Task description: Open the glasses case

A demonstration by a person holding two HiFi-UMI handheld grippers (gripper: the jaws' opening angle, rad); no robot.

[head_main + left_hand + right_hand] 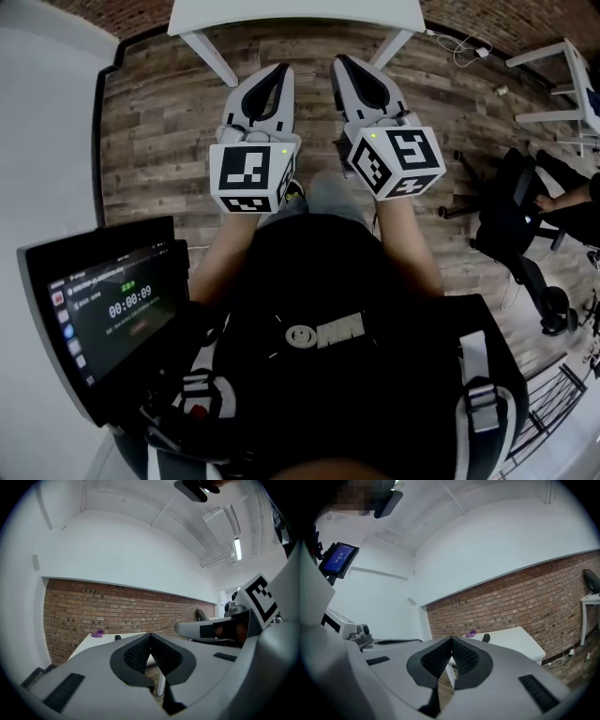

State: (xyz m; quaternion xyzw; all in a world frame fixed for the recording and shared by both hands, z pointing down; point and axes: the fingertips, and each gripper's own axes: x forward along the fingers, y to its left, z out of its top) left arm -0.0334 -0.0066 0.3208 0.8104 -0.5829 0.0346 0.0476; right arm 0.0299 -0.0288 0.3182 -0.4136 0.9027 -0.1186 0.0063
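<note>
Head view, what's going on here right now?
A person holds a gripper in each hand above a wooden floor. The left gripper and right gripper are both shut and empty, pointing toward a white table ahead. A purple thing and a dark thing lie on it, untouched.

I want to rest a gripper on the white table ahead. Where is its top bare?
In the right gripper view the white table is bare from the dark object out to its near right corner. The crowded bit is the far end by the brick wall, where a purple thing lies near the dark object.
</note>
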